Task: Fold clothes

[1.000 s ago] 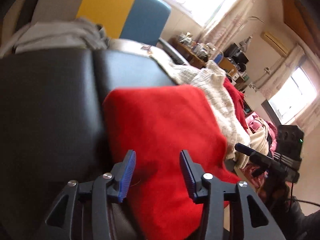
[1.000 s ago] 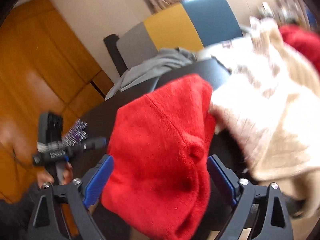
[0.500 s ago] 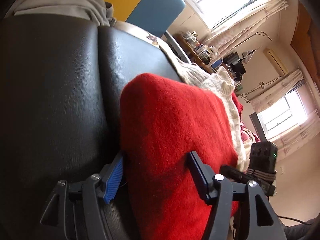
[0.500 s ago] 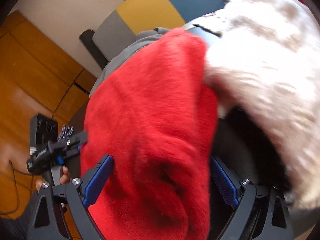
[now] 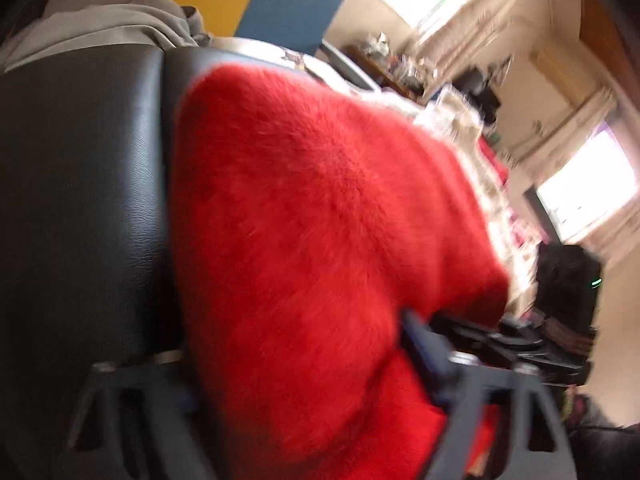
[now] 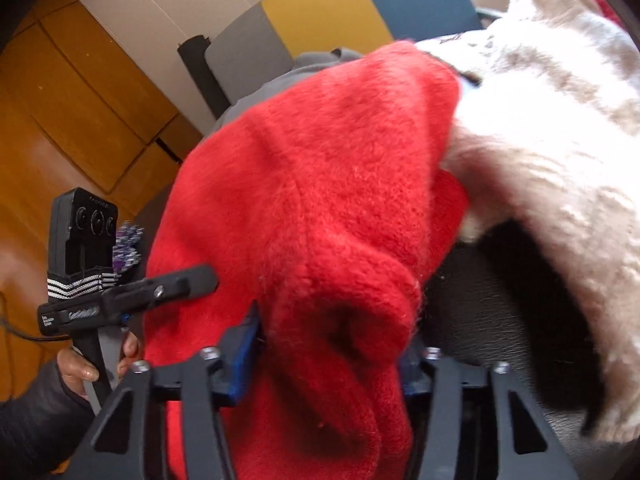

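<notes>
The right gripper [image 6: 328,344] stands nearest, its blue pads now pressed into both sides of a bunched fold of the red fleece garment [image 6: 320,200]; half a second earlier these jaws stood wide on either side of the cloth, and they have just been closing onto it. The left gripper [image 5: 304,360] has likewise just been closing: the red fleece garment [image 5: 320,220] fills the gap between its jaws, the right pad lies against the cloth, but the left pad is buried under fabric and motion blur, so a firm clamp cannot be confirmed. Compared with a second ago, the garment fills far more of both views. It lies draped over the black leather cushion [image 5: 80,200], near edge hanging toward the grippers. In the right wrist view the left gripper [image 6: 200,278] appears at the left, held by a hand [image 6: 80,368] in a dark sleeve. To the right, touching the red garment, a cream knitted sweater [image 6: 552,140] is heaped. Farther back a grey garment [image 5: 112,28] lies beyond the cushion's far edge, before a chair back [image 6: 320,12] panelled grey, yellow and blue. Orange wooden panels [image 6: 72,100] close the far left; bright curtained windows [image 5: 588,192] the far right.
</notes>
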